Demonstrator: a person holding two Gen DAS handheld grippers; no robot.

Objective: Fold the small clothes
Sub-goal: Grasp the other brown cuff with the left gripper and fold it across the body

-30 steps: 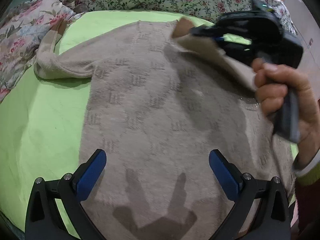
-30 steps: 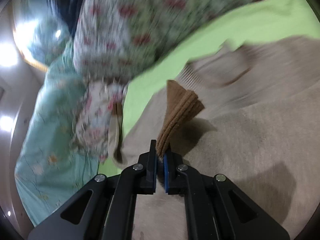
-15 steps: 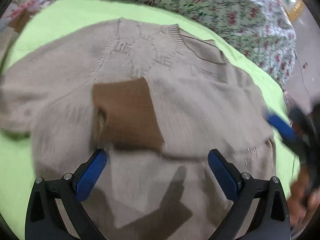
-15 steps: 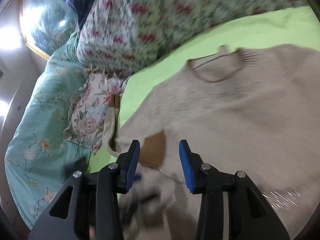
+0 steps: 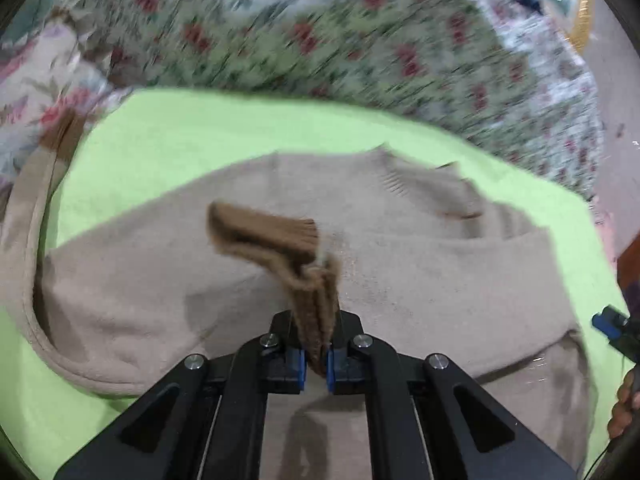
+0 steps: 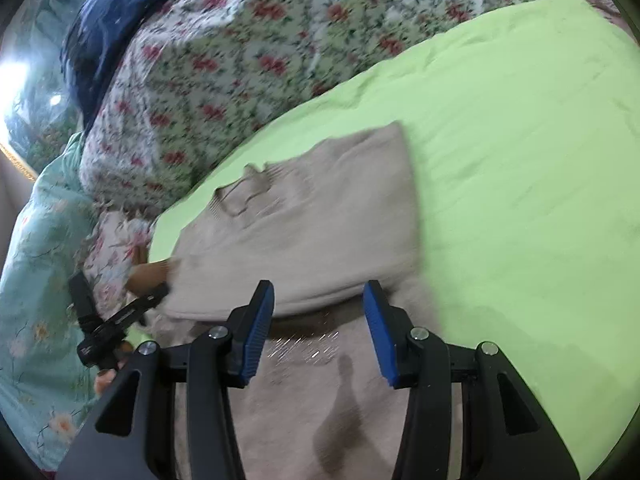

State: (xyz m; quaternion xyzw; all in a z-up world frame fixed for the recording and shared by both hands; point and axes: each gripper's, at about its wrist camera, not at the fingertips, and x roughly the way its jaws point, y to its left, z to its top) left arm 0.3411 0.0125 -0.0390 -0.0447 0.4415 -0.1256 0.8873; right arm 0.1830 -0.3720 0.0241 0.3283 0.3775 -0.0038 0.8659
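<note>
A beige knit sweater (image 5: 400,280) lies spread on a lime-green sheet (image 5: 200,140), its neckline (image 5: 452,192) toward the far side. In the right wrist view the sweater (image 6: 320,220) shows one sleeve folded in across the body, giving it a straight right edge, while the hem end runs near, under the camera. The brown ribbed cuff (image 5: 276,236) of a sleeve stands lifted off the middle of the body, bunched and twisted.

The left gripper (image 5: 316,364) is clamped tight on that cuff: its blue pads pinch the brown knit, which rises out from between them. In the right wrist view the same gripper (image 6: 152,300) appears at the sweater's left edge with the brown cuff (image 6: 150,274) at its tip.

The right gripper (image 6: 320,336) hovers over the near part of the sweater. Its jaws are opening, and nothing lies between the blue pads (image 6: 256,332); only the flat knit shows below them. In the left wrist view a bit of this gripper (image 5: 612,328) and the hand (image 5: 624,412) holding it show at the right edge.

Beyond the sheet, on the far side, lies a floral quilt (image 5: 320,40). A floral pillow (image 5: 36,92) sits at the far left, with the other sleeve (image 5: 36,184) trailing toward it. A teal blanket (image 6: 36,280) and a dark blue cloth (image 6: 108,16) lie further left.
</note>
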